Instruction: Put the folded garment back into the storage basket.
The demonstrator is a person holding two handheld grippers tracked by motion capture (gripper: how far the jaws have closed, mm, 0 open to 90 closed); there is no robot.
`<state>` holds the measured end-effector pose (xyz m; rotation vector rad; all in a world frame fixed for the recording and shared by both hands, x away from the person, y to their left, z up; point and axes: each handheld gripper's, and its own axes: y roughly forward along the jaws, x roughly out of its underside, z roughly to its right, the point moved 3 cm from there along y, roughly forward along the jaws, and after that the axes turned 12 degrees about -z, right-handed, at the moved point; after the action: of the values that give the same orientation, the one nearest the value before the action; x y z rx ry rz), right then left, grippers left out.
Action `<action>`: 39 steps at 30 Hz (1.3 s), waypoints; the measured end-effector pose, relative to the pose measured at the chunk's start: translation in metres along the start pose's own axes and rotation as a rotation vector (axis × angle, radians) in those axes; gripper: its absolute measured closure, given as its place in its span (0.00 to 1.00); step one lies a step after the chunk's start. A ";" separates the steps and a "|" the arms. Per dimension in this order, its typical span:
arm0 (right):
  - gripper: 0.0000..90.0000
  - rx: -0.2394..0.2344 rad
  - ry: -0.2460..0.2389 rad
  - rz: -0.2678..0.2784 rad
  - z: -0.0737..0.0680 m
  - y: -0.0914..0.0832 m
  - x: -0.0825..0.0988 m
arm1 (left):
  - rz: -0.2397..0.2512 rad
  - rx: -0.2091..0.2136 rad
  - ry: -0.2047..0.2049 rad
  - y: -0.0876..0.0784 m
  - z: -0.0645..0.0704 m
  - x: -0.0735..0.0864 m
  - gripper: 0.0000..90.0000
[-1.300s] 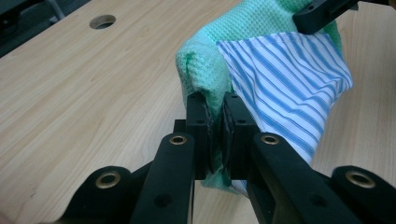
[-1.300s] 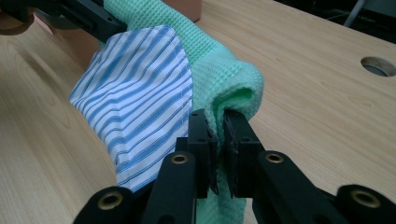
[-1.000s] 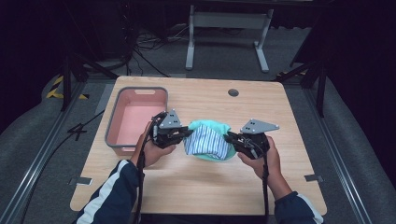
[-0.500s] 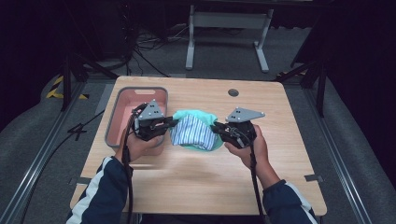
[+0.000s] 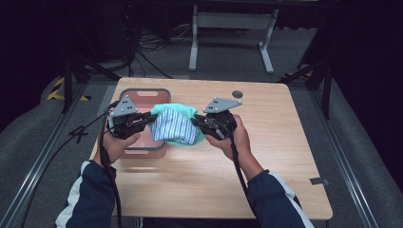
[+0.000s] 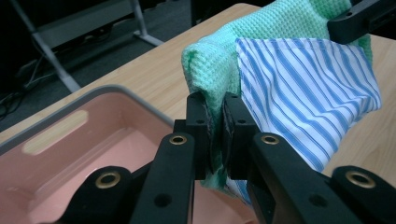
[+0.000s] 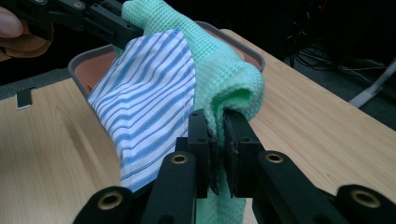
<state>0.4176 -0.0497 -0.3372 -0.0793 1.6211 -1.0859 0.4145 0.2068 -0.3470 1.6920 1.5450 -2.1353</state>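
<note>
A bundle of cloth hangs in the air between my two grippers: a green waffle-weave cloth [image 5: 182, 110] folded around a blue-and-white striped cloth [image 5: 174, 127]. My left gripper [image 5: 151, 119] is shut on the bundle's left edge, and in the left gripper view its black jaws pinch the green cloth [image 6: 212, 70] beside the striped cloth [image 6: 303, 98]. My right gripper [image 5: 196, 121] is shut on the right edge; the right gripper view shows its jaws clamped on a fold of green cloth [image 7: 224, 79] next to the striped cloth [image 7: 154, 88]. The bundle hangs partly over the pink bin [image 5: 142, 97].
The pink bin with grey rim [image 6: 70, 140] sits at the left of the wooden table [image 5: 266, 142], its inside bare where visible. A dark round hole [image 5: 236, 93] marks the tabletop's far side. A metal stand [image 5: 228, 38] rises beyond the table.
Both grippers have carried the cloth bundle left and upward, from the table's middle to partly over the pink bin. Both stayed shut on it.
</note>
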 end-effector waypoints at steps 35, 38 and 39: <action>0.91 -0.107 -0.045 -0.070 -0.038 0.111 -0.058 | -0.081 -0.208 -0.158 -0.023 -0.067 0.061 0.92; 0.91 -0.100 -0.048 -0.084 -0.040 0.120 -0.059 | -0.090 -0.209 -0.167 -0.018 -0.070 0.064 0.92; 0.91 -0.096 -0.046 -0.086 -0.040 0.122 -0.059 | -0.094 -0.212 -0.163 -0.017 -0.071 0.065 0.92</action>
<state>0.4647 0.0771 -0.3777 -0.2384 1.6404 -1.0634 0.4306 0.2980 -0.3789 1.3708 1.7612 -2.0066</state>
